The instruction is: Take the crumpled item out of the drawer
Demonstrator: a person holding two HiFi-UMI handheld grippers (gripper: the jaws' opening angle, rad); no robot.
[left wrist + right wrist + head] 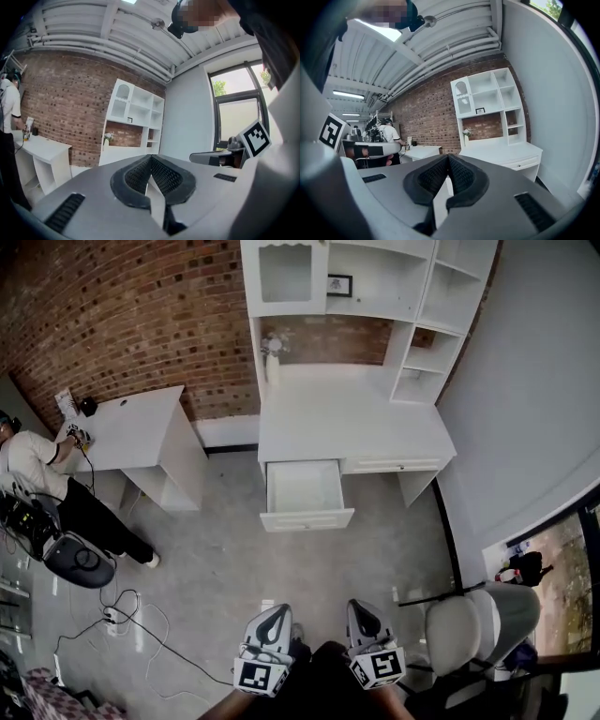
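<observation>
Two grippers show at the bottom edge of the head view, the left gripper (276,615) and the right gripper (359,611). They sit side by side, close to our body, and both aim across the floor (216,568) at the white desk (356,418). We judge that we carry them low and level because the reach has not begun. The open drawer (307,519) juts from the desk's left half, well apart from both tools. Its inside reads as plain white from here, and we cannot make out the crumpled item in it.

In the left gripper view, the left gripper (151,161) has its ribbed pads pressed together at the tips with nothing between them. It points roughly level toward the shelf unit (133,112) against the brick wall.

In the right gripper view, the right gripper (448,160) is likewise closed and empty. It points roughly level, with the desk (506,152) beyond it on the right. A person (389,133) stands at a second desk (421,151) off to the left. We judge that one tool must spread its jaws before it can take anything from the drawer.
</observation>
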